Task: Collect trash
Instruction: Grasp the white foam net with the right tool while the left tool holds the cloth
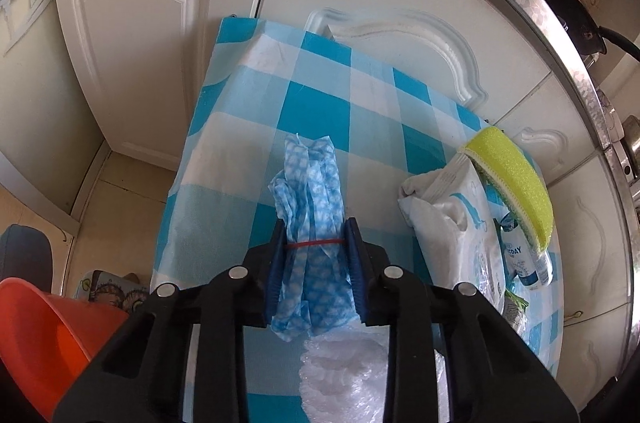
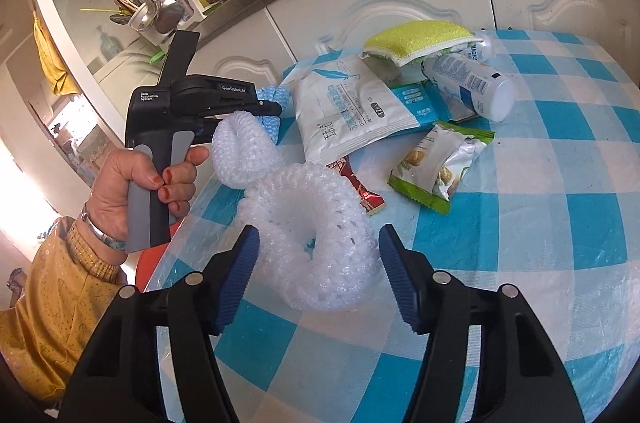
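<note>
cloth [image 1: 310,223], blue-white, is pinched in the left gripper [image 1: 316,255] at table centre; foam net [image 2: 316,247] sits between the right gripper [image 2: 318,263]'s half-wide jaws, contact uncertain. wrappers [image 2: 436,163], pack [image 2: 352,107], bottle [image 2: 468,83] and sponge [image 2: 416,41] lie uncollected at twelve to one o'clock; orange bin [image 1: 44,339] at seven appears empty, so collection is judged barely begun.

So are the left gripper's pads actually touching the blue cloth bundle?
Touching. The left wrist view shows both pads of the left gripper pressed against the sides of the blue cloth bundle, at its red rubber band.
</note>
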Motion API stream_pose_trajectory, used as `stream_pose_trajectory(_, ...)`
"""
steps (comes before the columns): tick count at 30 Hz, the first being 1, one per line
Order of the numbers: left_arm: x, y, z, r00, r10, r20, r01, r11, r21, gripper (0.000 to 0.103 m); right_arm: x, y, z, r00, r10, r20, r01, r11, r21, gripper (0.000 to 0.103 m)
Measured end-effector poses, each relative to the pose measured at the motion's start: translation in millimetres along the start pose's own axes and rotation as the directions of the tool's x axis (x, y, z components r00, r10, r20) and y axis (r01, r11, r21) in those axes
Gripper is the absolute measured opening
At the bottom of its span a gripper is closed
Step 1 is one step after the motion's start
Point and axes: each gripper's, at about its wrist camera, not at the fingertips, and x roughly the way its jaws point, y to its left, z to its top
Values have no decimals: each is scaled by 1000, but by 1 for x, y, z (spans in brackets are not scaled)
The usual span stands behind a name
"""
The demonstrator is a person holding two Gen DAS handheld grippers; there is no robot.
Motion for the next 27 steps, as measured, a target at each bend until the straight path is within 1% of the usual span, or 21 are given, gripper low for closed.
stream_pose_trajectory(1, -1, -1, -3, 1000, -12, -4, 12, 1000, -3, 29, -1, 0, 0, 1000, 1, 0, -1, 1000, 1, 51)
stream_pose_trajectory(2, -2, -1, -6, 1000, -22, -7, 22, 1000, -6, 29, -2, 0, 0, 1000, -2, -1, 2, 1000, 5, 47)
stream_pose_trajectory(3, -4, -2, -9, 999, -31, -9, 31, 999, -9, 28, -3, 0, -1, 1000, -4, -2, 4, 1000, 9, 41)
stream_pose_trajectory(5, -7, -6, -17, 998, -54, -11, 54, 998, -17, 28, -7, -2, -1, 1000, -7, -1, 7, 1000, 21, 37)
stream_pose_trajectory(7, -10, -11, -27, 997, -79, -14, 79, 997, -26, 28, -12, -4, -3, 1000, -29, 5, 28, 999, 28, 33)
stream_pose_trajectory(10, -15, -20, -43, 993, -119, -9, 118, 992, -44, 28, -23, -8, -7, 997, -69, 21, 69, 997, 33, 31)
stream_pose_trajectory(13, -19, -29, -62, 984, -177, -14, 175, 982, -66, 28, -35, -15, -11, 995, -93, 30, 91, 994, 57, 31)
stream_pose_trajectory(15, -22, -36, -72, 980, -201, -5, 200, 977, -72, 28, -43, -17, -13, 993, -112, 43, 109, 992, 61, 31)
stream_pose_trajectory(17, -28, -39, -80, 977, -213, 25, 215, 974, -78, 28, -52, -18, -14, 990, -131, 54, 128, 990, 63, 31)
stream_pose_trajectory(20, -41, -37, -85, 972, -217, 95, 226, 970, -93, 28, -61, -20, -16, 987, -146, 67, 141, 987, 72, 31)
stream_pose_trajectory(24, -67, -27, -81, 962, -202, 183, 226, 967, -118, 28, -68, -17, -16, 986, -145, 82, 138, 987, 80, 31)
stream_pose_trajectory(27, -83, -20, -75, 954, -207, 215, 238, 963, -130, 28, -71, -13, -15, 986, -136, 95, 129, 989, 78, 31)
